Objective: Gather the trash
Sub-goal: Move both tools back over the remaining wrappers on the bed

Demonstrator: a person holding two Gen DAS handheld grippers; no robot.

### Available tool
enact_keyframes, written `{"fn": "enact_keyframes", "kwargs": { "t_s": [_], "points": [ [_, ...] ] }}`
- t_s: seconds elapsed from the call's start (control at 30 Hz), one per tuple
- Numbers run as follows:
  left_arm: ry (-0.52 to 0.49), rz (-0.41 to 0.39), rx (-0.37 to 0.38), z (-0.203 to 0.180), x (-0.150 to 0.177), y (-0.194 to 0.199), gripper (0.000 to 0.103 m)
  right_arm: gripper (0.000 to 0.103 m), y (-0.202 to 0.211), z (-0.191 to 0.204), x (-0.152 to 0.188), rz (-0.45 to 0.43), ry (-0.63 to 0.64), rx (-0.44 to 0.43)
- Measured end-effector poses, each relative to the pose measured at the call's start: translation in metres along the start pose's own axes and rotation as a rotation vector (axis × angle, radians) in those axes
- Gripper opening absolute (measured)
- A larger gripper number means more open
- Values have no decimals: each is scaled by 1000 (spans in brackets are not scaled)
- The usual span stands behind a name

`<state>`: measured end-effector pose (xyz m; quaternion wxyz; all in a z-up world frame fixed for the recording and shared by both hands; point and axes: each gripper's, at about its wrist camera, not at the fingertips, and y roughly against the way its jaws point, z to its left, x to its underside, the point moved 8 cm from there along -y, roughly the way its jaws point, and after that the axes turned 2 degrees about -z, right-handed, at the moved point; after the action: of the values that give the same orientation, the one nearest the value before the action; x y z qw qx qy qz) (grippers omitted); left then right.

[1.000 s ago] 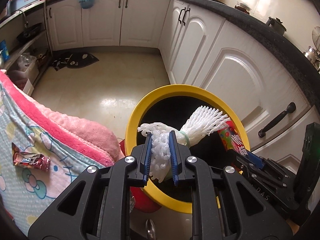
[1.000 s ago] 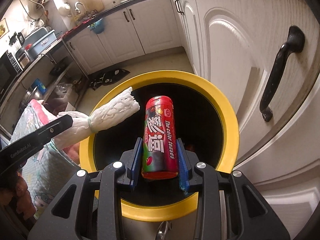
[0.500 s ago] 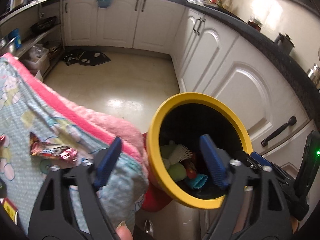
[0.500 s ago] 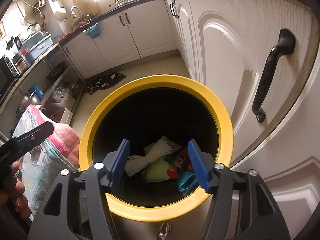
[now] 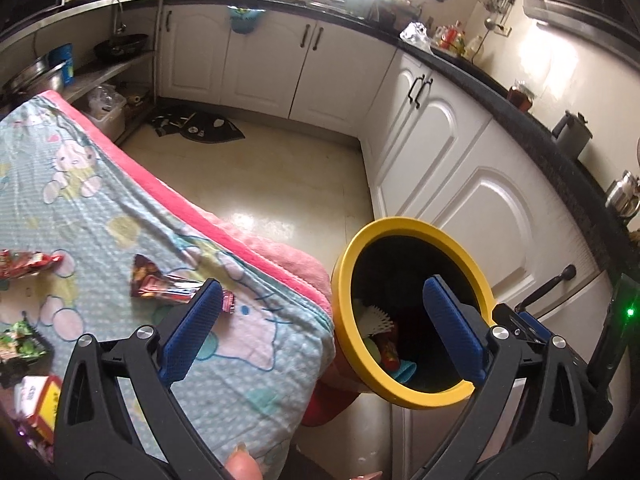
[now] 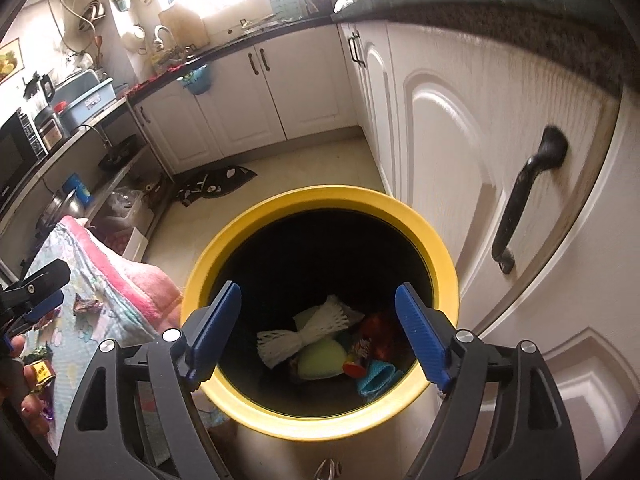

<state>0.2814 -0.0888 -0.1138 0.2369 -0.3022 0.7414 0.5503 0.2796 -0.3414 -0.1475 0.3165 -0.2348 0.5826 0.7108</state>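
Left wrist view: left gripper (image 5: 322, 334) has its jaws wide apart, just been opening, nothing between them. It hangs over the gap between the blanket-covered surface (image 5: 120, 216) and the yellow-rimmed trash bin (image 5: 404, 226). The bin stands just right of the surface's pink corner, against the white cabinets (image 5: 472, 200). Inside the bin: white foam net (image 5: 376, 318), red candy tube (image 5: 390, 350), something teal at the bottom. Left of the bin, on the surface: red-brown candy wrapper (image 5: 160, 282), red wrapper (image 5: 24, 262) at the far left edge, green wrapper (image 5: 18, 340), small red-yellow box (image 5: 38, 402).

Right wrist view: right gripper (image 6: 318, 338) directly above the trash bin (image 6: 320, 196), jaws apart, just been opening, empty. In the bin bottom: foam net (image 6: 316, 334), red candy tube (image 6: 362, 350), pale green ball-like item (image 6: 322, 358), teal scrap (image 6: 376, 376). Left of the bin, the left gripper (image 6: 36, 294) over the surface (image 6: 88, 280). Black cabinet handle (image 6: 524, 196) right of the bin.
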Motion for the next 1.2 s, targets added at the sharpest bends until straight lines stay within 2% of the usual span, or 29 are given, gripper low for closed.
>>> {"fn": "enact_keyframes", "kwargs": {
  "t_s": [0.6, 1.2],
  "points": [
    [71, -123, -42, 42, -12, 69, 92, 81, 54, 52, -18, -112, 76, -103],
    [123, -223, -105, 90, -16, 133, 92, 82, 90, 119, -14, -148, 173, -227]
  ]
}}
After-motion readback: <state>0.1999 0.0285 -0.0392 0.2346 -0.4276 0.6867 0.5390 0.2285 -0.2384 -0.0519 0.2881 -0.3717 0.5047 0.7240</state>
